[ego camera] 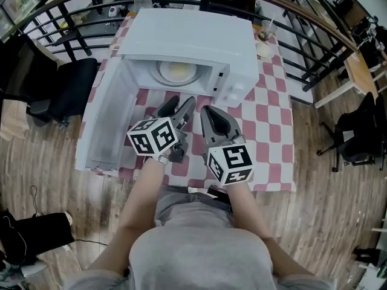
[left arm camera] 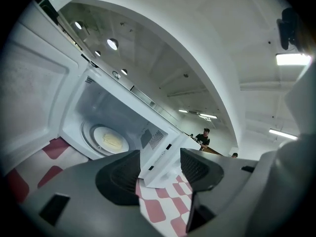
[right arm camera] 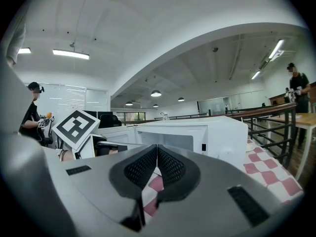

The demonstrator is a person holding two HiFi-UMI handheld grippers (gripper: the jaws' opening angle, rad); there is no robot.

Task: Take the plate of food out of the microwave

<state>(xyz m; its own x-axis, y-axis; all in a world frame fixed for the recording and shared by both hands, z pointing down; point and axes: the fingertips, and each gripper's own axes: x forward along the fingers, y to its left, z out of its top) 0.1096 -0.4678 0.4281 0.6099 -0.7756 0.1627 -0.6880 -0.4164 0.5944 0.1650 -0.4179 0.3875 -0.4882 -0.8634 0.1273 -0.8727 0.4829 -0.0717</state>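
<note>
Left gripper (ego camera: 180, 106): matt grey shell, ribbed black pads, jaws standing wide apart with nothing between them, aimed at the open microwave (ego camera: 199, 41). Right gripper (ego camera: 209, 111): same build, pads closed together, empty. Microwave is a smooth white box on a red-and-white checked cloth (ego camera: 266, 119), door (ego camera: 107, 116) swung left, opening facing the person. Plate (ego camera: 162, 71): round, pale, lying flat inside, yellowish food (ego camera: 179, 71) on top; no long axis

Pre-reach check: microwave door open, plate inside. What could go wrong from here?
The plate sits deep in the microwave; the left gripper, jaws open, might clip the opening's edge or the door going in.
The right gripper is shut; a one-sided grip could tilt the plate and spill the food.
</note>
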